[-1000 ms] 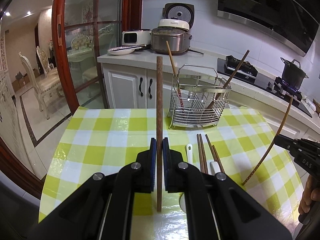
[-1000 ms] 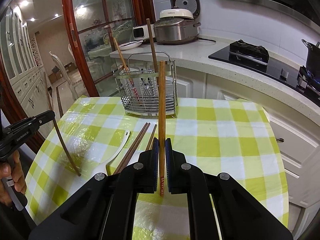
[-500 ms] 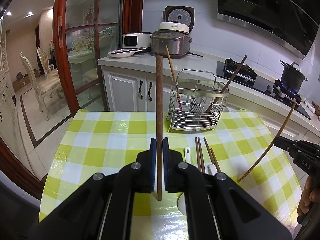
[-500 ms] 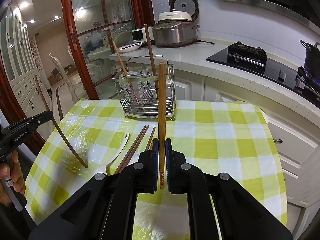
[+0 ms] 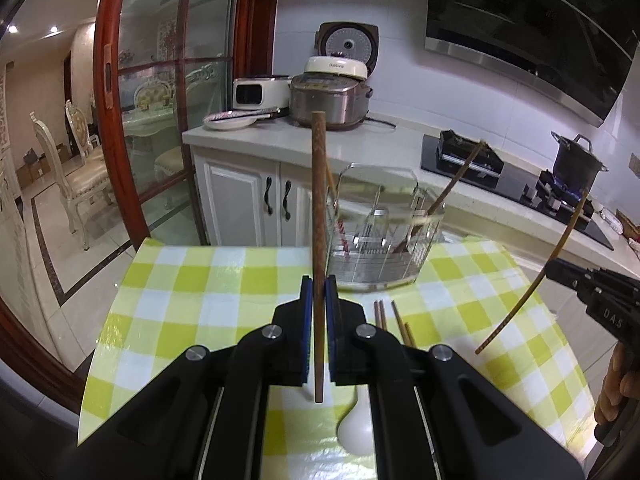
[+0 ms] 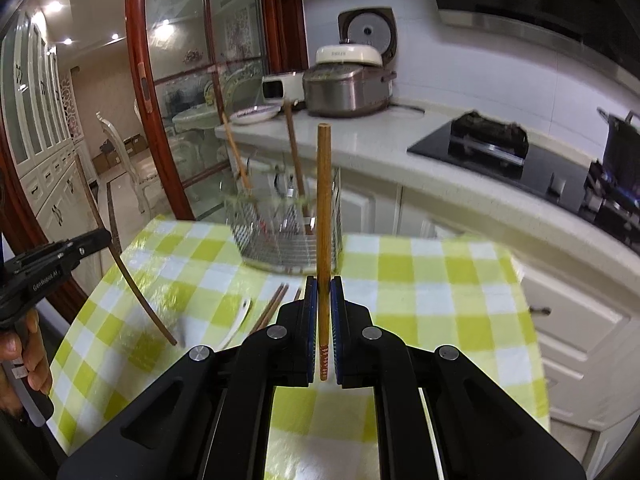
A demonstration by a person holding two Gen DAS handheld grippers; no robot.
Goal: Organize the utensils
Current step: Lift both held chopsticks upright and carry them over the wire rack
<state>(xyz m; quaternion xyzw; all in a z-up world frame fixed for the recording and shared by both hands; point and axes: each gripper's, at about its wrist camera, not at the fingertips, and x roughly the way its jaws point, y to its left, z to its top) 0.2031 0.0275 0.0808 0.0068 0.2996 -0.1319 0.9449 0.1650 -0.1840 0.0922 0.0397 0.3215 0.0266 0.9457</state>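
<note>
My left gripper (image 5: 319,286) is shut on a dark brown chopstick (image 5: 319,208) that stands upright between its blue pads, above the table. My right gripper (image 6: 324,286) is shut on a lighter orange-brown chopstick (image 6: 324,200), also upright. A wire utensil rack (image 5: 380,236) (image 6: 288,236) stands at the far edge of the yellow checked table (image 5: 200,288) and holds a few chopsticks. Loose chopsticks (image 5: 394,322) (image 6: 274,308) and a white spoon (image 5: 356,428) (image 6: 238,320) lie on the cloth in front of the rack. Each gripper appears at the side of the other's view.
Behind the table runs a white counter (image 5: 392,148) with rice cookers (image 5: 330,98), a plate (image 5: 230,121), a black hob (image 5: 472,160) and a pot (image 5: 576,158). A red-framed glass door (image 5: 168,80) stands at the left. A hand (image 6: 28,344) grips the left tool's handle.
Both grippers have risen with their chopsticks, so the table and rack sit lower and look closer in both views. The grips are unchanged.
</note>
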